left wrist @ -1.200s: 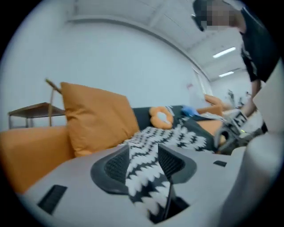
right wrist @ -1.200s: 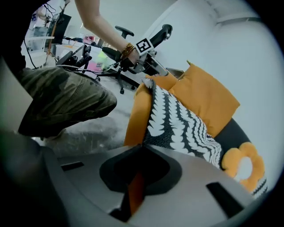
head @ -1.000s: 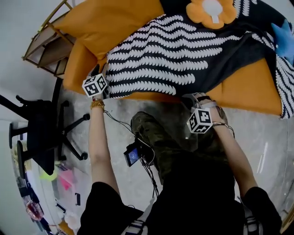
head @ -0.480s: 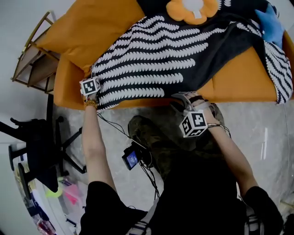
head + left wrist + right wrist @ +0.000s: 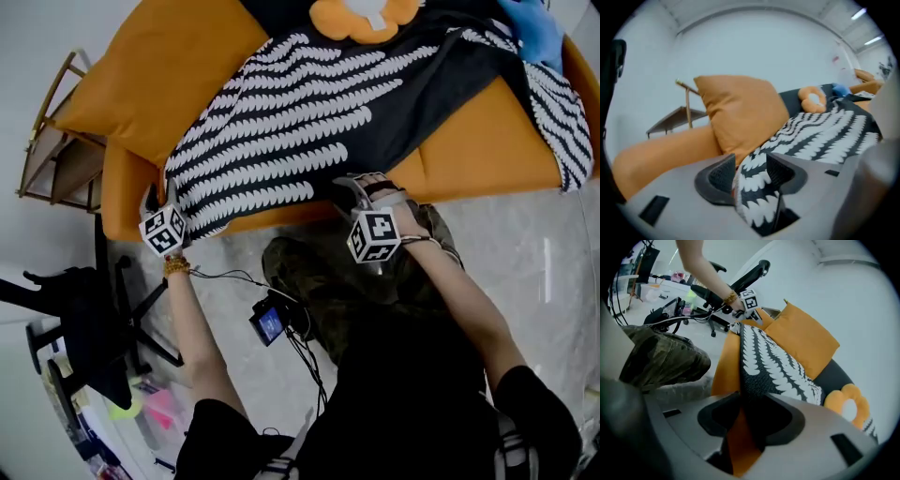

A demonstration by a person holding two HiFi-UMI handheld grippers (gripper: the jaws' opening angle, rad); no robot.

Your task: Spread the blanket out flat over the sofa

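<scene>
A black blanket with white wavy stripes [image 5: 309, 122] lies across the orange sofa [image 5: 487, 150], with its near edge reaching the seat's front. At the blanket's left corner is my left gripper [image 5: 157, 197]. In the left gripper view its jaws [image 5: 751, 168] are opening and the striped corner [image 5: 754, 187] hangs loose between them. My right gripper [image 5: 352, 187] is at the near edge, further right. Its jaws [image 5: 751, 416] are also opening. The dark blanket edge [image 5: 773, 366] and orange seat fabric sit between them, with a gap on one side.
A big orange cushion [image 5: 159, 75] leans at the sofa's left end. An orange flower pillow [image 5: 361, 11] and a blue item [image 5: 536, 28] rest at the back. A wooden side table [image 5: 56, 150] and a black office chair [image 5: 84, 319] stand left. A small cabled device [image 5: 270, 322] hangs by my legs.
Both grippers have come nearer the sofa's front edge, drawing the blanket's near edge with them. The left one has dropped toward the left front corner. The head view has shifted.
</scene>
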